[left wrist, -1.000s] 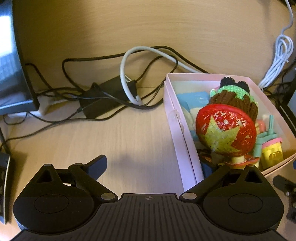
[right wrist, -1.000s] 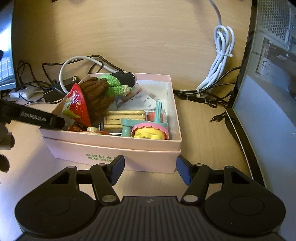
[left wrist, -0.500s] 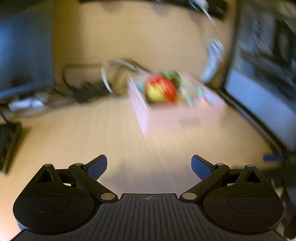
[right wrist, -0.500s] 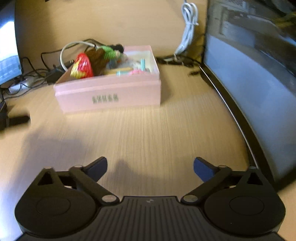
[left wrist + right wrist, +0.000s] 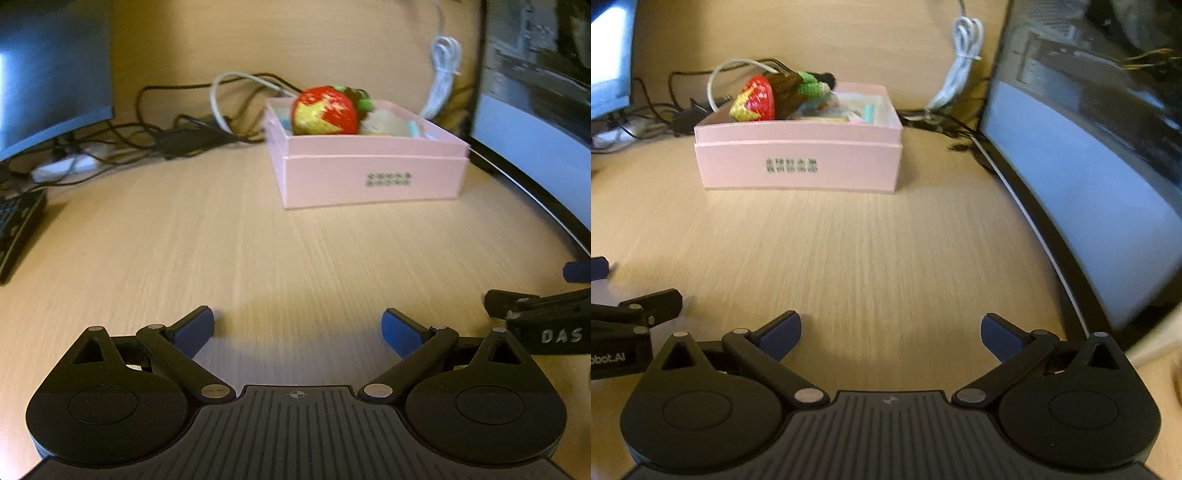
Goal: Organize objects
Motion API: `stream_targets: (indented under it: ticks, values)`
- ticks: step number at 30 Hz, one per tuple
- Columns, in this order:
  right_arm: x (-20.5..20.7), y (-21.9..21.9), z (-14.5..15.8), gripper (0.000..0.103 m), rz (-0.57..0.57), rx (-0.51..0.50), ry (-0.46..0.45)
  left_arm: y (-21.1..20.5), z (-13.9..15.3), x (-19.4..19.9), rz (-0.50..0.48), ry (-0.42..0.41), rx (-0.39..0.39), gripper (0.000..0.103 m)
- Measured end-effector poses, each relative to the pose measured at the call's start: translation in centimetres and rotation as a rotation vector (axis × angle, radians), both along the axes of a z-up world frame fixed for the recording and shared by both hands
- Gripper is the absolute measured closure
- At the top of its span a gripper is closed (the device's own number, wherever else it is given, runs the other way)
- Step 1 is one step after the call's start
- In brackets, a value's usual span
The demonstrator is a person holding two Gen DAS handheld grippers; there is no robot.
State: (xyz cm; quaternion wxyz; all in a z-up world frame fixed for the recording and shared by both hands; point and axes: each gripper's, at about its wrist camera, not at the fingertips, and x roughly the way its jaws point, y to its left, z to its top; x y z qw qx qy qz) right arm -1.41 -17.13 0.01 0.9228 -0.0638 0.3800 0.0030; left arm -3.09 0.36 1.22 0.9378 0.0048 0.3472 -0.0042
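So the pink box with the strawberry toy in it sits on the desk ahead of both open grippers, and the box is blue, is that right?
Not quite. The box is pink, not blue, as the right wrist view shows. The rest holds: the strawberry toy lies in it, on the desk, ahead of the open left gripper and right gripper.

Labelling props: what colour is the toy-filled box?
Pale pink box, small dark print on its front; clearest in the right wrist view.

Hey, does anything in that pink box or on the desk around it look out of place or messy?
The pink box is overfilled: a red strawberry toy and a brown-and-green crocheted toy stick up above its rim.
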Motion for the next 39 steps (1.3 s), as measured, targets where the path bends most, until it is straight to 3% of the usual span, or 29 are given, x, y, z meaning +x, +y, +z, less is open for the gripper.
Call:
stream_targets:
  ticks: [3,9,15,39]
  values:
    - [1.7,-1.7,-0.5,0.0,0.024,0.127,0.018,-0.4,-0.1,0.9,0.047,-0.018,0.002,0.002]
    - [2.6,-1.7,-1.3,0.0,0.072,0.125,-0.081,-1.0,-0.1,3.0,0.078,-0.016,0.008,0.001]
    - [3.9,-1.5,-1.3,0.0,0.063,0.128,-0.082,-0.9,-0.1,3.1,0.076,-0.016,0.008,0.001]
    - [2.8,-1.7,-1.3,0.0,0.054,0.132,-0.08,-1.2,-0.2,3.1,0.08,-0.018,0.006,0.001]
